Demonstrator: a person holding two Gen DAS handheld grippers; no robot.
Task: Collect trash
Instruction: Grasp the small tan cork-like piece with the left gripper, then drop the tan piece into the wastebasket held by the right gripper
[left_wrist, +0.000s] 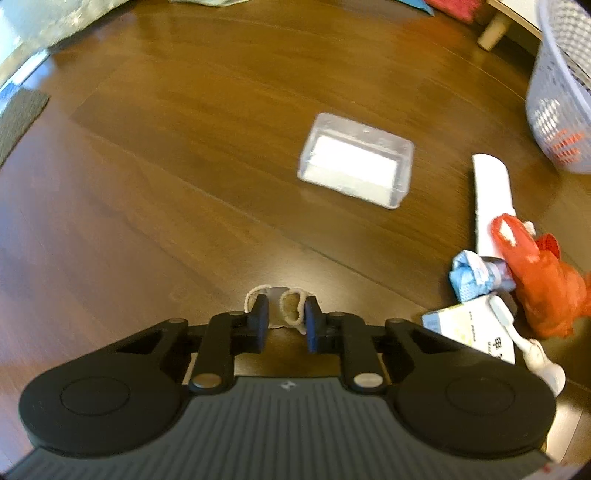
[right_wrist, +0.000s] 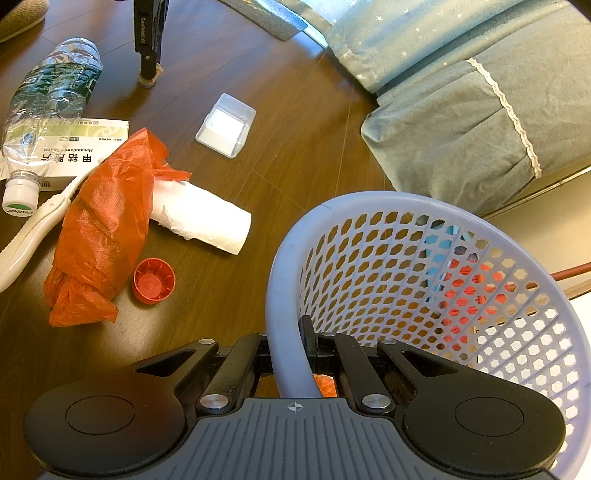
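Note:
My left gripper (left_wrist: 285, 319) stands open, tips down at the wooden floor, its fingers either side of a small whitish scrap with string loops (left_wrist: 291, 306). The right wrist view shows that gripper (right_wrist: 147, 70) upright at the back. My right gripper (right_wrist: 288, 343) is shut on the rim of the lavender mesh basket (right_wrist: 369, 205), which also appears far right in the left wrist view (left_wrist: 561, 92). Loose trash lies between: a clear plastic box (left_wrist: 356, 160) (right_wrist: 226, 125), a white paper roll (right_wrist: 207, 218), a red plastic bag (right_wrist: 103, 229), a red cap (right_wrist: 153, 280), a medicine box (right_wrist: 74, 147) and an empty bottle (right_wrist: 48, 96).
A crumpled blue wrapper (left_wrist: 472, 275) and a white plastic handle (right_wrist: 33, 229) lie in the trash pile. A bed with a green cover (right_wrist: 461, 110) borders the floor on the right. A dark mat (left_wrist: 22, 114) and a wooden furniture leg (left_wrist: 493, 33) sit at the edges.

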